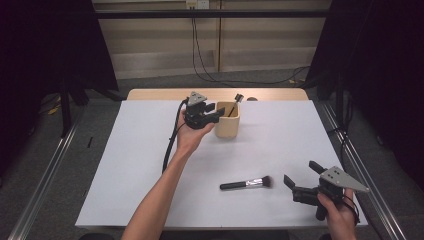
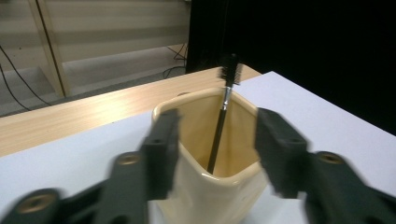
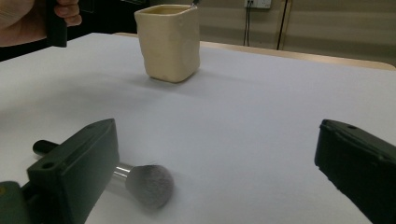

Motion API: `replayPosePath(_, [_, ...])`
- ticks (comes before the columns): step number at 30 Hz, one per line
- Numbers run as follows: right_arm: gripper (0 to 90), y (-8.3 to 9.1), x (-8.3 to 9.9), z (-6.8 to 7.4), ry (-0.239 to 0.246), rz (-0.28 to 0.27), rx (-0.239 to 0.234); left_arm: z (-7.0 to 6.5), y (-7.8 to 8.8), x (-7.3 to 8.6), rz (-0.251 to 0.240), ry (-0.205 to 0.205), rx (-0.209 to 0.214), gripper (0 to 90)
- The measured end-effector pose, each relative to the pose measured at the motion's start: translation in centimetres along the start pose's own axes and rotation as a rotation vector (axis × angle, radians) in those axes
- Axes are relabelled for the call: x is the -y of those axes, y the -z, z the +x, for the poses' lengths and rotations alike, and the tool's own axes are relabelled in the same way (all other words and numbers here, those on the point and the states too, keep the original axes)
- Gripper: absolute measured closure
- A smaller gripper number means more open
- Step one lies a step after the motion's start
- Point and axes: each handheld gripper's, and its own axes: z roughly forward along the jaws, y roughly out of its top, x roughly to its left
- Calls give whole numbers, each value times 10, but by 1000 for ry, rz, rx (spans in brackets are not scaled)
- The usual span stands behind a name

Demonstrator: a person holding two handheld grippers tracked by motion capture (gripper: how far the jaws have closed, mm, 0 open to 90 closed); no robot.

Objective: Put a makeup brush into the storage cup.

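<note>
**Mascara wand in cup, left jaws apart**

Mascara wand (image 2: 223, 122) stands tilted in the cream cup (image 1: 227, 121), bristle end above the rim. Cup sits near the far edge of the white worktop (image 1: 135, 165), about mid-width. Left gripper (image 1: 215, 113) is beside the cup, its 2 jaws part open either side of the cup's near wall, gripping nothing. Powder brush (image 1: 246, 184) lies flat near the front edge. Right gripper (image 1: 298, 176), just beside it by the front-right corner, gapes wide, empty.

The left gripper (image 1: 218, 114) is held out on an extended forearm, jaws parted. The right gripper (image 1: 300, 176) sits low, jaws wide apart.
</note>
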Motion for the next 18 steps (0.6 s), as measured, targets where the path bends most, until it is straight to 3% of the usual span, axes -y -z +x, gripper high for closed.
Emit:
replayPosePath(10, [0,-1,0,0,-1,3,1,-9,9,-5,11,-52,-14,139])
replayPosePath(12, [0,-1,0,0,-2,2,1,-9,12,-5,17,-39,4,95])
replayPosePath(16, [0,-1,0,0,-1,2,1,-9,19,-4,3,-75,-1,41])
replayPosePath(18, [0,-1,0,0,-1,3,2,-7,24,-3,2,-68,1,40])
